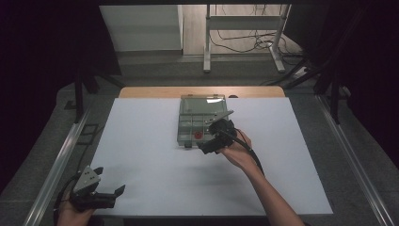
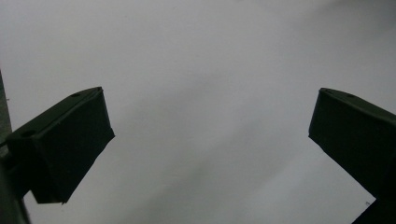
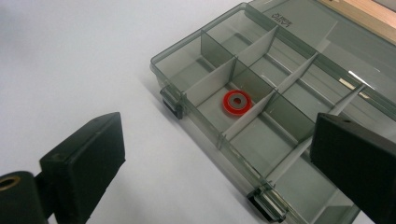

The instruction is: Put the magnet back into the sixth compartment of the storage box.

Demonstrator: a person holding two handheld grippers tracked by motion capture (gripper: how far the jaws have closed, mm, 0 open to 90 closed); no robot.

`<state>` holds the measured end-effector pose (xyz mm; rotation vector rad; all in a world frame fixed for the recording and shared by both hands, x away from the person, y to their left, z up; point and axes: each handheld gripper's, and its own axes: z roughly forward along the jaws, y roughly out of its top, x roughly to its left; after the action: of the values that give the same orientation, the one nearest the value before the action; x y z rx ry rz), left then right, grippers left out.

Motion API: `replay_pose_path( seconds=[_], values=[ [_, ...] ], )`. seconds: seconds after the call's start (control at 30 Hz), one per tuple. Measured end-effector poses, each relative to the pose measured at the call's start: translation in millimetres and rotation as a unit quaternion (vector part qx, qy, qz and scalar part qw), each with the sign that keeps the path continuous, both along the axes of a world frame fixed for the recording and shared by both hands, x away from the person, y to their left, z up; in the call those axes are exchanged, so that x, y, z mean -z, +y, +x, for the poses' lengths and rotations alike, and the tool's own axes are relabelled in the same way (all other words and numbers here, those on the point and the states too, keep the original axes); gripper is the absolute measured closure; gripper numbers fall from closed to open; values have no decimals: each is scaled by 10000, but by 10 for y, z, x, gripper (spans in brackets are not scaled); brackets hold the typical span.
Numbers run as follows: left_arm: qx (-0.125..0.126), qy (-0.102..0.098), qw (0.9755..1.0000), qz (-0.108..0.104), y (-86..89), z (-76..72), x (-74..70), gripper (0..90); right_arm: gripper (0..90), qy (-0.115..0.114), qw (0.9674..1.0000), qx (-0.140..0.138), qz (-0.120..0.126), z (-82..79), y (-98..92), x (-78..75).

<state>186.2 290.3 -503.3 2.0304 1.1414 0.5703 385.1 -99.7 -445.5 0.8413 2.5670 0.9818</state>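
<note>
White tabletop (image 1: 155, 155) — compartment box (image 1: 200, 120), red ring (image 3: 236, 101)

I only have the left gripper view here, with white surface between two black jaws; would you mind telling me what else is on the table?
Observer: A smoky clear compartment box sits open at the far middle of the white table.
Operator: Thank you. Is anything inside it?
Observer: Yes, one red ring with a grey centre lies flat in a near-row compartment; the other compartments I can see look empty.
Operator: Where are the right tongs?
Observer: The right tongs hang at the box's near right edge, jaws apart, holding nothing.
Operator: And my own tongs?
Observer: The left tongs are at the table's near left corner, far from the box, jaws wide apart.
</note>
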Motion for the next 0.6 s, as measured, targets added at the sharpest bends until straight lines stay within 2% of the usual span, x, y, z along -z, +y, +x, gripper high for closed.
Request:
replay_pose_path(
  seconds=[0.37, 0.6],
  values=[
    [2, 9, 10000, -42, 7, 2, 0, 0, 15, -166, 9998, 0, -75, -86, -76, 33],
    [-2, 9, 10000, -47, 8, 2, 0, 0, 15, -232, 9997, 20, -27, -126, -134, 45]
  ],
)
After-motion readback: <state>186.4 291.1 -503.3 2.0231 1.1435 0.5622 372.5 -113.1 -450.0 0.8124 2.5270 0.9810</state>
